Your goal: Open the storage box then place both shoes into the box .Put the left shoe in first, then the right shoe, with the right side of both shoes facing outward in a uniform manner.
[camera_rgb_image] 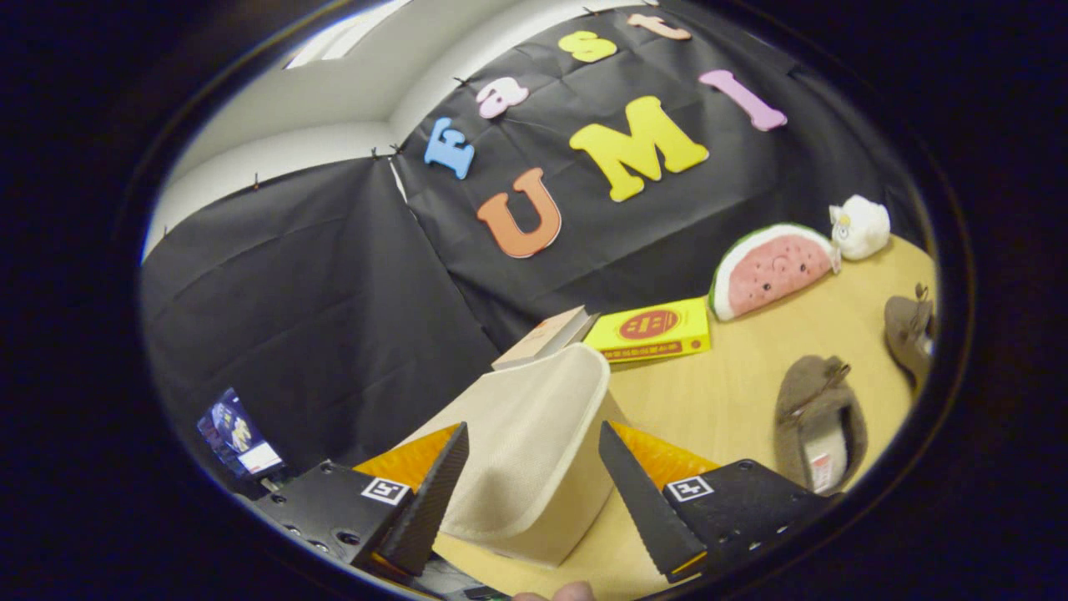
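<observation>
opening storage box [534, 442] | tool [534, 492] spread apart, straddling lid, not clamping | closing on lid edge, lifting steadily advised | shoes [819, 421] waiting on desk [734, 392]

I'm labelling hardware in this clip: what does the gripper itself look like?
The gripper has two flat, wedge-shaped fingers with finely ribbed inner faces. Each sits on a dark angular block with screw holes and a small square black-and-white marker. Orange panels show behind the blocks.
</observation>
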The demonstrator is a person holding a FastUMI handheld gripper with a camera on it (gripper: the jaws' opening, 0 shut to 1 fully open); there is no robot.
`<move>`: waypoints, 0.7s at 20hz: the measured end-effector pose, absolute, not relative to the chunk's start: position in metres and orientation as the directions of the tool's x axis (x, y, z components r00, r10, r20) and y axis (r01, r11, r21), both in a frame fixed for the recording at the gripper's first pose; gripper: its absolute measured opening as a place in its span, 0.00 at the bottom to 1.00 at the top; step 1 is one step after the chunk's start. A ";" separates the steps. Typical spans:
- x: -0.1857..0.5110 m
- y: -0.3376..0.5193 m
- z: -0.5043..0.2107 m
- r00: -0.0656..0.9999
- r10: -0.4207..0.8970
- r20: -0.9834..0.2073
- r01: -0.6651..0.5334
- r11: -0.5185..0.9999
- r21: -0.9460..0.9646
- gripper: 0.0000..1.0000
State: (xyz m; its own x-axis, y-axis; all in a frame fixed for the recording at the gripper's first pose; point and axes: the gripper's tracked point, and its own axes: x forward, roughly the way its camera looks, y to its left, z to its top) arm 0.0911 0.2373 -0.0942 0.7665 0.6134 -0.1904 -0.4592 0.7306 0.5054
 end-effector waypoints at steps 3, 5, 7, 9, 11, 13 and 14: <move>0.100 0.244 -0.104 0.745 0.631 -0.214 -0.430 0.700 0.570 0.95; 0.105 0.245 -0.111 0.727 0.646 -0.232 -0.388 0.666 0.637 0.95; 0.108 0.248 -0.115 0.708 0.663 -0.242 -0.356 0.631 0.689 0.95; 0.107 0.252 -0.121 0.683 0.684 -0.254 -0.334 0.603 0.725 0.95; 0.106 0.258 -0.123 0.660 0.706 -0.257 -0.323 0.576 0.751 0.95; 0.106 0.264 -0.113 0.655 0.715 -0.242 -0.342 0.567 0.749 0.95; 0.103 0.265 -0.107 0.658 0.717 -0.230 -0.358 0.567 0.742 0.93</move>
State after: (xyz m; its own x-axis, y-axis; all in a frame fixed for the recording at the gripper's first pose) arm 0.1027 0.2652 -0.1074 0.6581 0.7169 -0.2301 -0.3579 0.5667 0.7421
